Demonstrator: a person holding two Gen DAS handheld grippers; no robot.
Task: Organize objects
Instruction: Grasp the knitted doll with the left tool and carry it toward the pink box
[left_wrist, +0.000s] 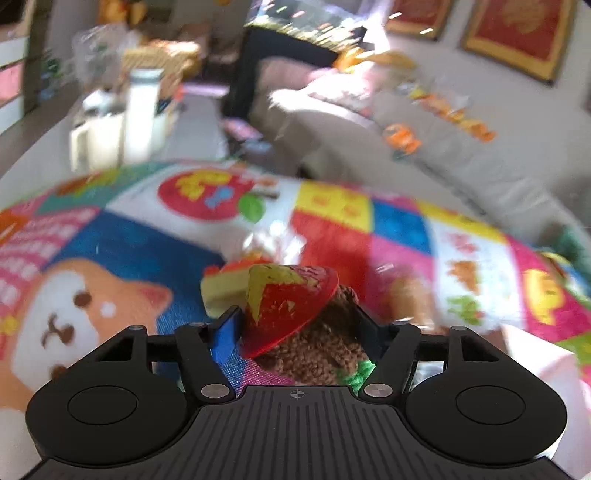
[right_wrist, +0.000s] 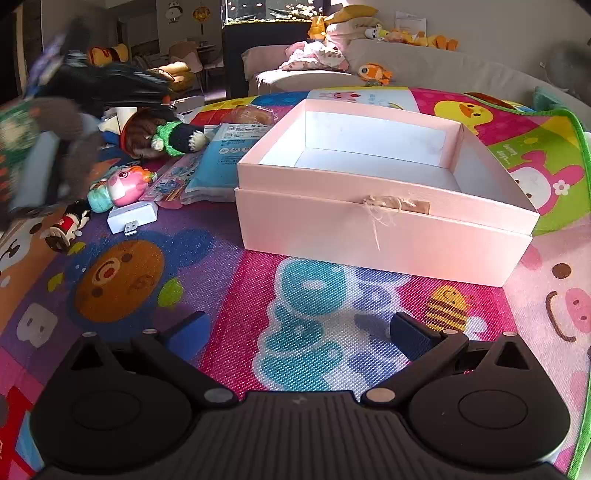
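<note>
My left gripper (left_wrist: 295, 325) clamps a doll (left_wrist: 314, 350); only the right view shows the empty box (right_wrist: 388, 229), beyond my open right gripper (right_wrist: 299, 332).

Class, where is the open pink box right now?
In the right wrist view, the pink box sits on the play mat, ahead of the open right gripper, with the blue packet against its left side.

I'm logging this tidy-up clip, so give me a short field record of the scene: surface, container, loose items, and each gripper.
surface: colourful cartoon play mat
container: open pink box, looks empty inside
loose items: knitted doll, pink toy figure, white USB adapter, blue packet, all left of the box
left gripper: closed on a brown plush toy with a red hat
right gripper: open, empty, above the mat
</note>
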